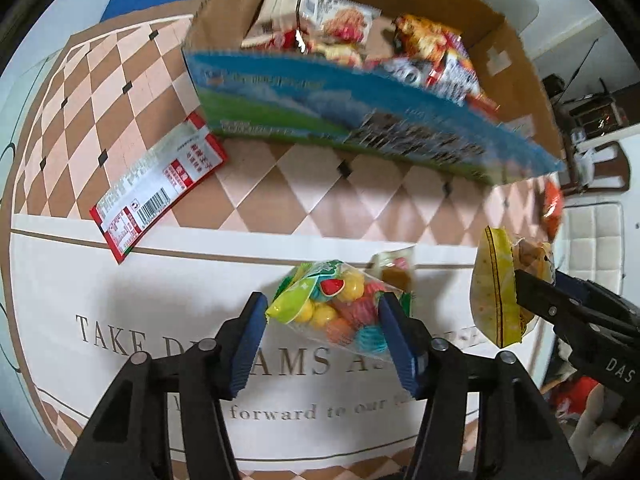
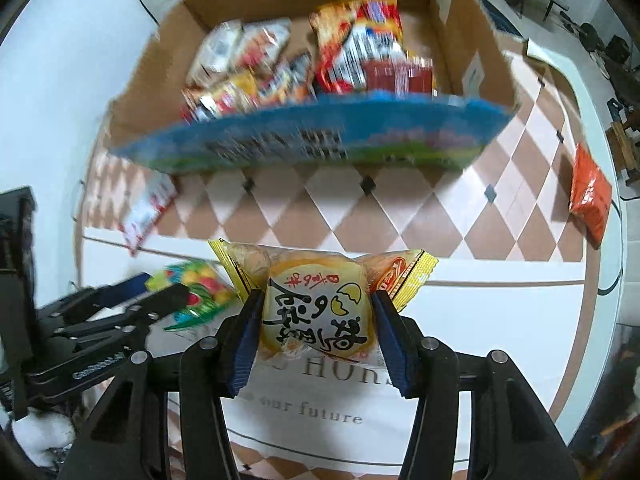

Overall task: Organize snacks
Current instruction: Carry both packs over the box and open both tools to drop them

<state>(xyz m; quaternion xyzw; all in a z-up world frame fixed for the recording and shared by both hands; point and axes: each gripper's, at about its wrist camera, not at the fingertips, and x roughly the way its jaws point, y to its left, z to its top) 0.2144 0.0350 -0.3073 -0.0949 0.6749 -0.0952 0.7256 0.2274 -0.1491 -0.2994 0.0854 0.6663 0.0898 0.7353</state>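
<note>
Your left gripper [image 1: 322, 322] is closed on the candy bag [image 1: 340, 312], your right gripper [image 2: 316, 328] on the yellow cake packet [image 2: 316, 308]; both point steeply down, clear of the tablecloth [image 1: 160, 280]. The slack wrappers could slip, or snag the near wall of the cardboard box [image 1: 360, 128] at twelve o'clock.

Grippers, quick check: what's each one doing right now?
Left gripper: jaws shut on the bag of colourful candies.
Right gripper: jaws shut on the yellow cake packet.
</note>
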